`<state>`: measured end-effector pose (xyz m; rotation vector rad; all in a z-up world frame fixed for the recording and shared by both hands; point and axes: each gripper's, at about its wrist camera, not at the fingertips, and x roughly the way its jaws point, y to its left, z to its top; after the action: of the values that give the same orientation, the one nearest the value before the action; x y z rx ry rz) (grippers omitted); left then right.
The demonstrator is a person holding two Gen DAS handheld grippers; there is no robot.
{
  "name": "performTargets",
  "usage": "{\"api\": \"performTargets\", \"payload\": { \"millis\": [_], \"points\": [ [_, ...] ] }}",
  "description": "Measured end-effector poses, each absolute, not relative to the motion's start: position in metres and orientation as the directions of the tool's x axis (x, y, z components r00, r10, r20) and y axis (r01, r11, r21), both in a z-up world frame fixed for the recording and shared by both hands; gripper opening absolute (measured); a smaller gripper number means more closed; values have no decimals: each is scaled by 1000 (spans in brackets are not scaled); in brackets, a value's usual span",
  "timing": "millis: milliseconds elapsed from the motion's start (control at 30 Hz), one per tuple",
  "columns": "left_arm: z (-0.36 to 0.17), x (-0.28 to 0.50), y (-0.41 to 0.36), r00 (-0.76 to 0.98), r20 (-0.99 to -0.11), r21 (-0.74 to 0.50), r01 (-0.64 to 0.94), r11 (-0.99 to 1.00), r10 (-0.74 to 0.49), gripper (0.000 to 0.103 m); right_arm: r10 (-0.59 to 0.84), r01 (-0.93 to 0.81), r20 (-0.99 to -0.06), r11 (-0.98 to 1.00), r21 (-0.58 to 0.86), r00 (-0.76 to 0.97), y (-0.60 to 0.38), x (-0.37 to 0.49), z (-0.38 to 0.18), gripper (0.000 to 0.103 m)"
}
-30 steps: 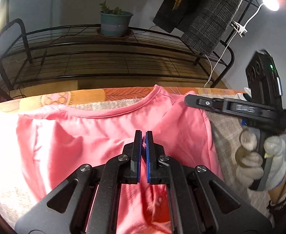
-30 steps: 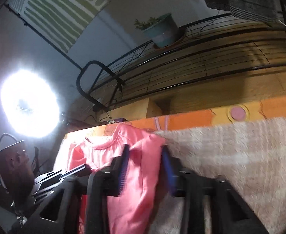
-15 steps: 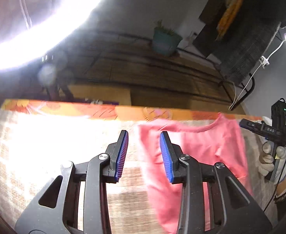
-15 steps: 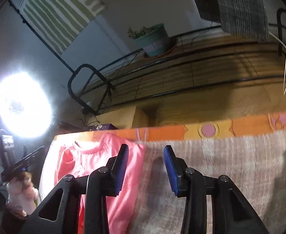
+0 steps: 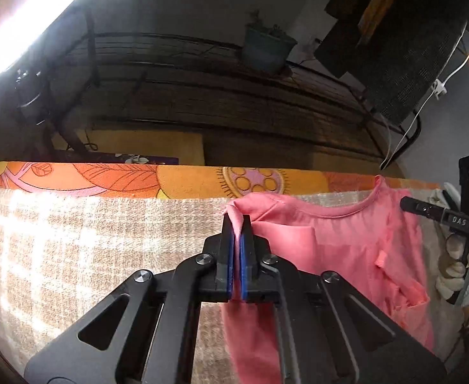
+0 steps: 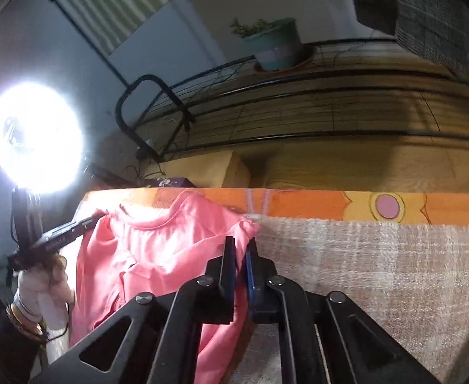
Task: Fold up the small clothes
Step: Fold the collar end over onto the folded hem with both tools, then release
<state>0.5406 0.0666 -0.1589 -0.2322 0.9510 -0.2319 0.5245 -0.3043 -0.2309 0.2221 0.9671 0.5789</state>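
Observation:
A pink shirt [image 5: 346, 249] lies neck-away on a beige woven blanket [image 5: 90, 243]. My left gripper [image 5: 237, 220] is closing its jaws on the shirt's left shoulder corner, and a pinch of pink fabric sticks up between the blue pads. In the right wrist view the same shirt [image 6: 157, 246] is bunched, and my right gripper [image 6: 241, 243] is closing on its right shoulder corner, the cloth squeezed between the pads. Each gripper also shows in the other's view, held by a gloved hand [image 5: 458, 275]: the right gripper [image 5: 408, 203] and the left gripper [image 6: 89, 220].
An orange flowered sheet [image 5: 122, 177] borders the blanket's far edge. Beyond it stand a cardboard box [image 6: 202, 169], a black wire rack [image 6: 298, 102] with a potted plant [image 6: 276, 44], and hanging dark clothes [image 5: 410, 48]. A bright lamp [image 6: 33, 134] glares at the left.
The left gripper left the shirt's middle, opened, moved to its left shoulder corner and shut on it. The right gripper's jaws stood open by the right edge and have shut on the cloth.

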Motion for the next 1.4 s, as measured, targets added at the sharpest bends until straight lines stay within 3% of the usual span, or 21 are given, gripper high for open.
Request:
{"api": "performTargets", "payload": {
  "millis": [400, 733, 1100, 1267, 1333, 1400],
  "points": [
    [-82, 471, 71, 631, -687, -335, 165, 928, -360, 0, 576, -448, -644, 811, 376, 503, -308, 453, -151, 1],
    [-25, 371, 50, 655, -652, -303, 235, 924, -380, 0, 536, -503, -660, 822, 268, 525, -301, 341, -102, 1],
    [-48, 247, 38, 607, -691, -311, 241, 919, -393, 0, 514, -516, -695, 824, 235, 503, -299, 219, -128, 1],
    [-71, 203, 34, 562, -741, -258, 267, 928, -368, 0, 477, -545, -731, 821, 171, 488, -295, 170, -147, 2],
    [-75, 191, 33, 559, -756, -221, 273, 936, -341, 0, 448, -559, -747, 819, 125, 490, -297, 151, -152, 5],
    [-78, 178, 36, 548, -768, -198, 287, 937, -330, 1, 408, -562, -759, 824, 66, 508, -302, 135, -154, 18]
  ]
}}
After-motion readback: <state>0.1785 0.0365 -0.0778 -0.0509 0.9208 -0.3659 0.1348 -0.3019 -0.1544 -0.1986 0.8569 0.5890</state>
